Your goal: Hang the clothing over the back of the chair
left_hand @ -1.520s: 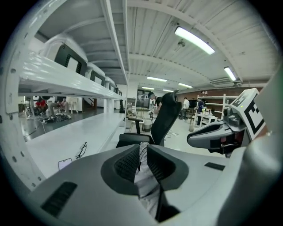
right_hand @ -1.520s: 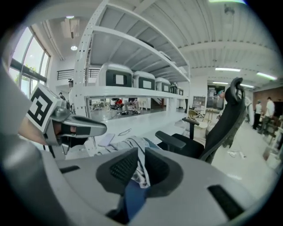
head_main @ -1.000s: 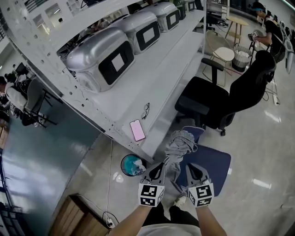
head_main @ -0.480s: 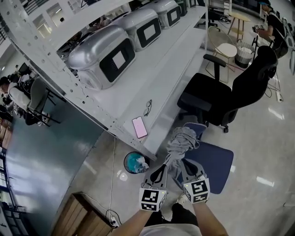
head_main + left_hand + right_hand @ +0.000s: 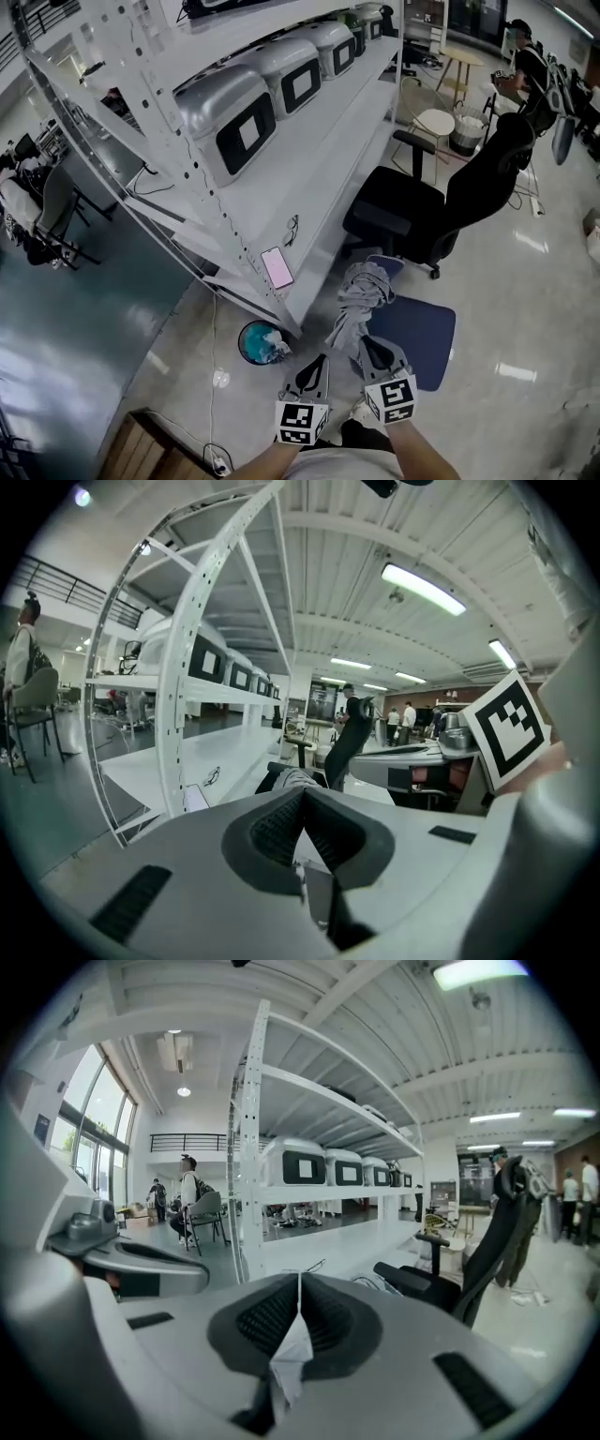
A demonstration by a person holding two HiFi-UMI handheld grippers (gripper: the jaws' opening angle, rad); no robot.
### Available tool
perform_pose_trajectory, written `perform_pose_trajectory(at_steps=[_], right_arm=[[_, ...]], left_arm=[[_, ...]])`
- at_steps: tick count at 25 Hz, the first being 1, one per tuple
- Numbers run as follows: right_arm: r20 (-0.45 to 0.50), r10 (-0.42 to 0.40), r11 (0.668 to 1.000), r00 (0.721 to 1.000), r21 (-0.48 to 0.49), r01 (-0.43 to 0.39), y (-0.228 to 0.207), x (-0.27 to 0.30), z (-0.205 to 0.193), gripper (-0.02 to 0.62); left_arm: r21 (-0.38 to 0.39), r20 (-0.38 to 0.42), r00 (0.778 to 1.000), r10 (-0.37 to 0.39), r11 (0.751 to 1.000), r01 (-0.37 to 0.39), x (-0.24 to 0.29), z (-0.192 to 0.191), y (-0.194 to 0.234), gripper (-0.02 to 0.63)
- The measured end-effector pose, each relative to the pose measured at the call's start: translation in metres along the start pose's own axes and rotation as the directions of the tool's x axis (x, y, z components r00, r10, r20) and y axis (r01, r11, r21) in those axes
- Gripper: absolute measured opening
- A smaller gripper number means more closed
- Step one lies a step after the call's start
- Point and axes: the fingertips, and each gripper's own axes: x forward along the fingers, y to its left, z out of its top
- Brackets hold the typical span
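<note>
Both claws sit low in the head view, side by side. The left claw [image 5: 319,360] is closed, and its own view shows the left claw [image 5: 302,797] with ribbed pads pressed together on a pale sliver of cloth. The right claw [image 5: 367,343] is clamped too. Its view shows the right claw [image 5: 300,1285] pinching a fold of the grey garment [image 5: 292,1356] that spills out below the pads.

From the claws, the grey garment [image 5: 361,292] runs up towards 12 o'clock and bunches into a heap just beyond the tips. That heap sits at the far edge of the blue chair [image 5: 417,336]; whether it rests on the chair, I can't tell. The black office chair [image 5: 427,214] stands at 1 o'clock, well apart from the garment.

Black-and-white square markers face up on both claws' cubes. At 11 o'clock a pink phone [image 5: 277,267] lies on the white worktop [image 5: 328,169], with glasses [image 5: 291,229] just past it. A teal bin [image 5: 260,342] stands at 9 o'clock on the floor.
</note>
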Motion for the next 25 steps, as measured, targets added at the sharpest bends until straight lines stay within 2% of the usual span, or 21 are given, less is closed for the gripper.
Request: perform_pose_trajectory(at_steps=[4, 9, 13, 17, 22, 25], right_arm=[[0.001, -0.049, 0.999, 0.999, -0.011, 0.049, 0.024, -0.014, 0.007, 0.021], [0.004, -0.127, 0.991, 0.992, -0.027, 0.127, 0.061, -0.028, 0.014, 0.021], [0.015, -0.186, 0.982, 0.982, -0.022, 0.186, 0.087, -0.037, 0.020, 0.021], [0.005, -0.238, 0.971, 0.971, -0.005, 0.238, 0.112, -0.052, 0.019, 0.021], [-0.008, -0.260, 0.965, 0.965, -0.014, 0.260, 0.139, -0.074, 0.012, 0.021], [0.006, -0.246, 0.969, 0.969, -0.023, 0.246, 0.145, -0.090, 0.013, 0.021]], left_arm=[[0.000, 0.003, 0.996, -0.088, 0.996, 0.088, -0.019, -0.006, -0.007, 0.008], [0.069, 0.041, 0.980, -0.195, 0.979, 0.192, -0.043, 0.010, -0.003, 0.008], [0.063, 0.062, 0.965, -0.254, 0.966, 0.250, -0.061, 0.015, 0.003, 0.008], [0.034, 0.087, 0.952, -0.293, 0.956, 0.291, -0.079, 0.016, 0.011, 0.008], [0.150, 0.107, 0.932, -0.346, 0.933, 0.328, -0.108, 0.013, 0.004, 0.008], [0.131, 0.109, 0.937, -0.333, 0.939, 0.318, -0.120, 0.011, -0.006, 0.008]])
